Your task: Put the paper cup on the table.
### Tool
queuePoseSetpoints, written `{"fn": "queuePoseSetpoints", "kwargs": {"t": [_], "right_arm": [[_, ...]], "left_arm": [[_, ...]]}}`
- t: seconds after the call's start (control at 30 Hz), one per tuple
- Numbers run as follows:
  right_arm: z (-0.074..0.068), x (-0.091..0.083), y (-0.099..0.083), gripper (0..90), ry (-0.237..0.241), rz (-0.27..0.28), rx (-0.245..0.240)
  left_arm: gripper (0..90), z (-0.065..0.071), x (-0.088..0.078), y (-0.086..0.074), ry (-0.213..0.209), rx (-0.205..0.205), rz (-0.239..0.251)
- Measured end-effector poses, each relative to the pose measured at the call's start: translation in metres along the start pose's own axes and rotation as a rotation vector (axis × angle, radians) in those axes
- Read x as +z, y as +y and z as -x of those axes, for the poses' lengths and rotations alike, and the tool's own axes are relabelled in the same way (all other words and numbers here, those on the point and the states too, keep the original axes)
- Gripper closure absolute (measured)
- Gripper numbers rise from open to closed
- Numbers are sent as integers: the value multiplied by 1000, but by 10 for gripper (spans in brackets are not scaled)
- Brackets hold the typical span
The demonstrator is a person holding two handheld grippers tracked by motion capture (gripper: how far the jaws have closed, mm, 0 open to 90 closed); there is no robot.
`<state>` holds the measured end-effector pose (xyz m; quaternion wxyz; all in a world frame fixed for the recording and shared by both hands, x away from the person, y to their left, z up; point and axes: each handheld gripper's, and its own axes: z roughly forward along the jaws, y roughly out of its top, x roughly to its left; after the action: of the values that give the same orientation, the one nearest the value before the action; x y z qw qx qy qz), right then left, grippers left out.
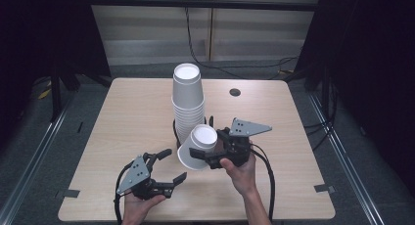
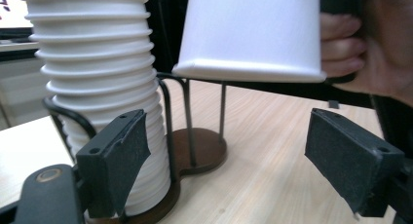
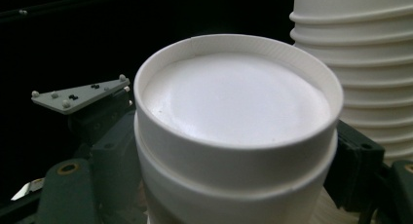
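Loose cups in my right hand-held gripper, beside the stack

From the high view, my right hand-held gripper is clamped on a paper cup, bottom-up and tilted, just beside the tall stack of cups in its wire holder on the bench; my left hand-held gripper hangs released, near the front edge, well apart from both. In the left gripper view my jaws stand wide with nothing between them, the cup above and beyond, and the holder's empty ring beside the stack. In the right gripper view it looks like two nested cups. I'd keep my squeeze light, level the cup, and bring the left in squarely to steady it.
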<state>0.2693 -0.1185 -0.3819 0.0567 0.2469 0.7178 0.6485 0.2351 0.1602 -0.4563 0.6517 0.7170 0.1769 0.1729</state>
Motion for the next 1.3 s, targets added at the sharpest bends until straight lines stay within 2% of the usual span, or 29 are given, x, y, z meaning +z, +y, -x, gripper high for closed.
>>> {"fn": "queuePoseSetpoints", "kwargs": {"t": [0.2, 0.33, 0.4, 0.5, 0.6, 0.87, 1.03, 1.3], "right_arm": [[0, 3, -3, 215, 10, -8, 0], [2, 4, -6, 216, 13, -9, 6], [2, 5, -8, 216, 17, -12, 4], [0, 6, -10, 216, 19, -17, 0], [-1, 6, -11, 216, 23, -21, -5], [-1, 9, -14, 217, 34, -32, -9], [-2, 15, -19, 217, 52, -46, -12], [-3, 23, -20, 217, 77, -51, -12]], "left_arm": [[156, 1, 3, 7, -20, 24, 6], [155, -1, 5, 7, -30, 5, 27], [155, 0, 5, 9, -28, 15, 26], [150, 1, 7, 11, -47, 15, 27], [149, 2, 11, 14, -61, 39, 11], [85, 1, 19, 14, -79, 16, -20], [102, 0, 25, 15, -93, 21, -41], [83, -3, 32, 13, -112, -3, -72]]}}
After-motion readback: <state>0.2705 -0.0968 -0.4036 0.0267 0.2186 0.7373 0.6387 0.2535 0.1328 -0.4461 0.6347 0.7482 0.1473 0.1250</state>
